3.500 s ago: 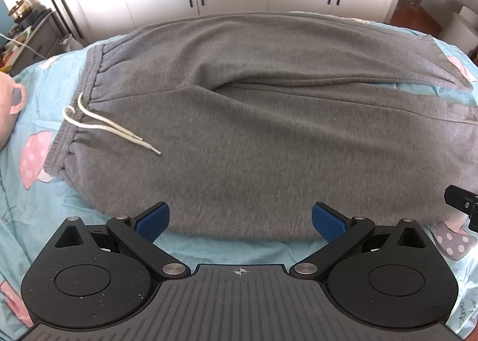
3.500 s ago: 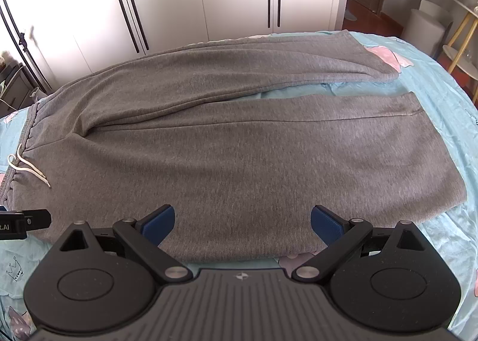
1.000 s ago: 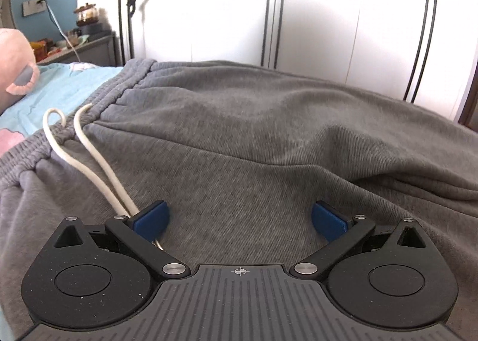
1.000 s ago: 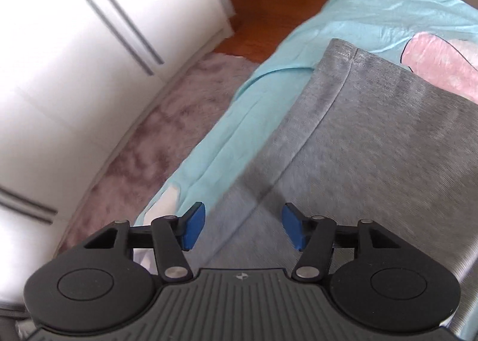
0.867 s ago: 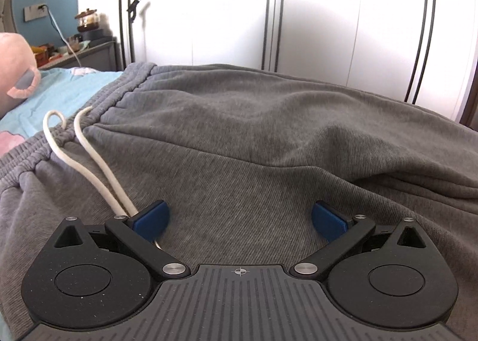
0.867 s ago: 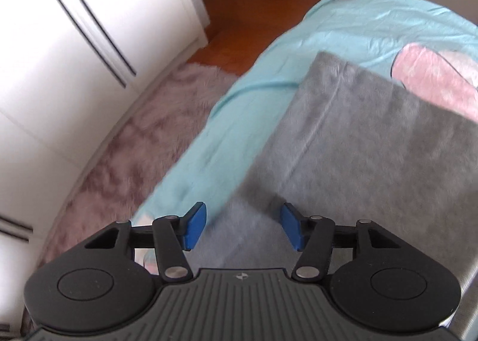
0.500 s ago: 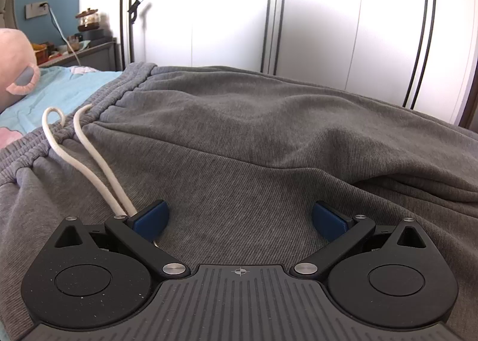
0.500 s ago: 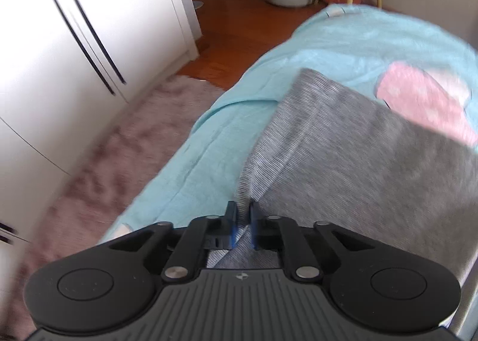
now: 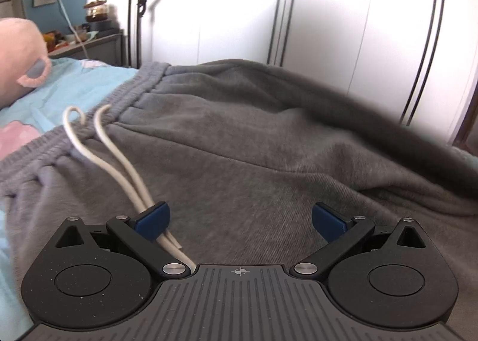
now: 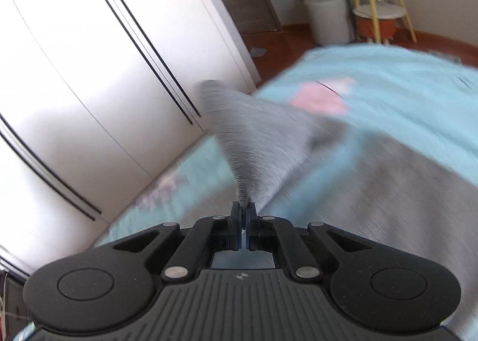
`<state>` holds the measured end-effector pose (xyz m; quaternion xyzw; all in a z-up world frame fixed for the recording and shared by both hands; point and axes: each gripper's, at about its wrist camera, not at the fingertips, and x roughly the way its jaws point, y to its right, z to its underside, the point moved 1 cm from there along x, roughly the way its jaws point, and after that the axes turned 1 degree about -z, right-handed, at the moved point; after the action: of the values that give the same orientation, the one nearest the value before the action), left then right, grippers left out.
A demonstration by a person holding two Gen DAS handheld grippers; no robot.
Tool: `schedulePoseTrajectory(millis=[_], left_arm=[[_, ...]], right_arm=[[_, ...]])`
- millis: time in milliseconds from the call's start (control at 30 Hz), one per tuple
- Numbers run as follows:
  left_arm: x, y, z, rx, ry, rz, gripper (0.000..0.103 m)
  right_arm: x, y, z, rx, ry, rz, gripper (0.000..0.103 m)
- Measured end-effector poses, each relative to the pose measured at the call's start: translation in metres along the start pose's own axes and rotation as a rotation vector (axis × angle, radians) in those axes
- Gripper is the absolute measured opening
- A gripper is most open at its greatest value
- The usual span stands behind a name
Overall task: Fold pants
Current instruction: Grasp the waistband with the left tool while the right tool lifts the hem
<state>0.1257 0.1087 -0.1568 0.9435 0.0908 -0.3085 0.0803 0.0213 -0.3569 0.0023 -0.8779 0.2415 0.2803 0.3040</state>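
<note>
Grey sweatpants (image 9: 239, 138) lie spread on the bed, waistband (image 9: 125, 99) at the left with a white drawstring (image 9: 113, 159) running back under my left finger. My left gripper (image 9: 239, 221) is open, resting low on the hip area of the pants. In the right wrist view my right gripper (image 10: 243, 212) is shut on the hem of the far pant leg (image 10: 254, 138) and holds it lifted off the bed; the cloth rises in a blurred cone from the jaws. The other leg (image 10: 388, 206) lies flat at the right.
A light blue bedsheet (image 10: 403, 96) with pink prints covers the bed. White wardrobe doors (image 9: 328, 12) stand just beyond the far bed edge. A pink plush toy (image 9: 18, 54) lies at the left. A white bin (image 10: 328, 15) and a stool (image 10: 379, 12) stand on the floor.
My right gripper closed on the leg hem and has lifted it off the bed, swinging upward. My left gripper stayed open on the waist area, shifting slightly.
</note>
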Motion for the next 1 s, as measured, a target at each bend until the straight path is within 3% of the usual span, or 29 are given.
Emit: schedulePoseTrajectory(millis=[67,167,300,433,600,667,700,767,833,900,1000], left_arm=[[-0.011,-0.003,-0.009,-0.022,0.008,0.009,0.103],[-0.026,-0.008,-0.029,-0.064,0.051,0.032,0.103],[-0.017,-0.010,-0.079,-0.107,-0.027,0.071,0.103],[0.029,-0.004,-0.137,-0.174,-0.097,0.086,0.103],[0.118,-0.003,-0.181,-0.291,-0.289,0.081,0.103],[0.144,-0.005,-0.187,-0.342,-0.348,0.051,0.102],[0.154,-0.006,-0.189,-0.363,-0.369,0.040,0.099],[0.170,-0.007,-0.190,-0.374,-0.394,0.041,0.084],[0.192,-0.005,-0.187,-0.355,-0.446,0.021,0.078],[0.208,-0.005,-0.185,-0.348,-0.487,-0.004,0.066],[0.218,-0.007,-0.182,-0.346,-0.471,-0.010,0.056]], right_arm=[[-0.017,0.038,0.040,0.009,-0.038,0.029,0.002],[-0.007,0.083,0.090,0.023,-0.147,0.105,0.003],[-0.005,0.098,0.103,0.054,-0.090,0.057,0.005],[0.003,0.099,0.099,0.038,-0.074,0.050,0.007],[-0.001,0.109,0.108,0.053,-0.062,-0.002,0.011],[-0.001,0.109,0.107,0.058,-0.068,-0.032,0.021],[-0.001,0.108,0.107,0.056,-0.074,-0.046,0.025],[-0.001,0.103,0.102,0.041,-0.097,-0.060,0.044],[0.000,0.095,0.096,0.040,-0.118,-0.058,0.057],[-0.001,0.087,0.087,0.029,-0.096,-0.018,0.059],[-0.001,0.077,0.075,-0.054,-0.052,0.054,0.063]])
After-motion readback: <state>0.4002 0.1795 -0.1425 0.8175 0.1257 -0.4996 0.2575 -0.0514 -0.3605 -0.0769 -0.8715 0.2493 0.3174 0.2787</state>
